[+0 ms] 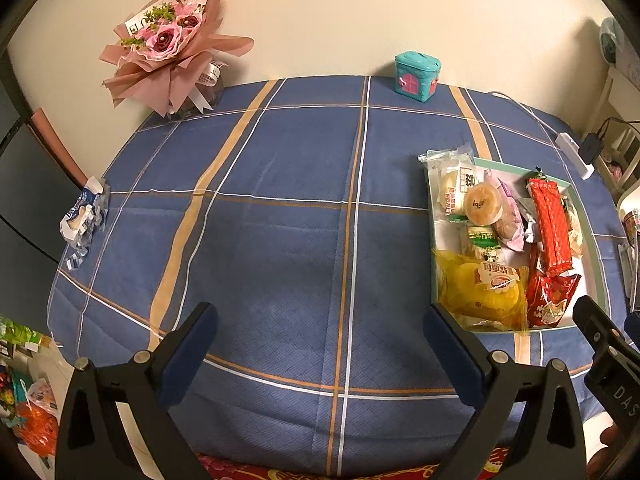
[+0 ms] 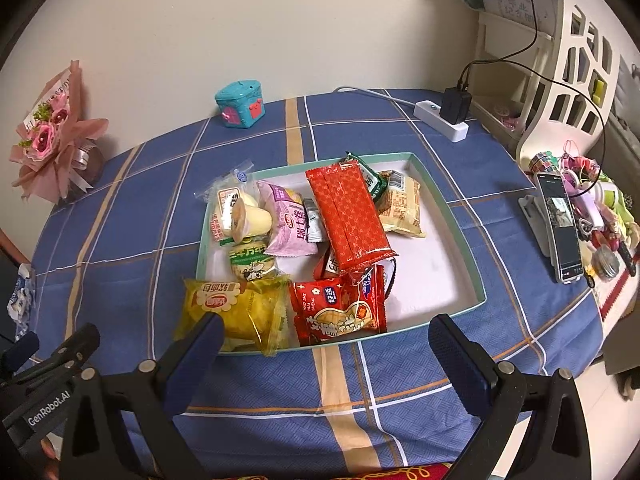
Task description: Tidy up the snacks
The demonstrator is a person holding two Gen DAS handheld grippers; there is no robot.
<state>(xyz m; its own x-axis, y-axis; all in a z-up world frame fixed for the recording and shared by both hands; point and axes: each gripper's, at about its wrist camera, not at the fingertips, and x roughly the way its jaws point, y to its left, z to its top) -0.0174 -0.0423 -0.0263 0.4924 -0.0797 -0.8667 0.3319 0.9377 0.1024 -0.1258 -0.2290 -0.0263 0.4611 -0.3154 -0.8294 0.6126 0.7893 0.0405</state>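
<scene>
Snacks lay heaped in the tray (image 2: 472, 276), seemingly gathered for sorting. Left gripper (image 1: 320, 344) and right gripper (image 2: 326, 354): fingers apart, empty, poised over the tabletop (image 1: 280, 240).

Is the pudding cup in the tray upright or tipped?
Tipped: the pudding cup lies on its side in the tray, lid facing left.

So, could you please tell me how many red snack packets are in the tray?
2 clearly: a long red packet lying diagonally mid-tray, and a red peanut bag at the near edge. Another reddish wrapper peeks out beneath them, mostly hidden.
</scene>
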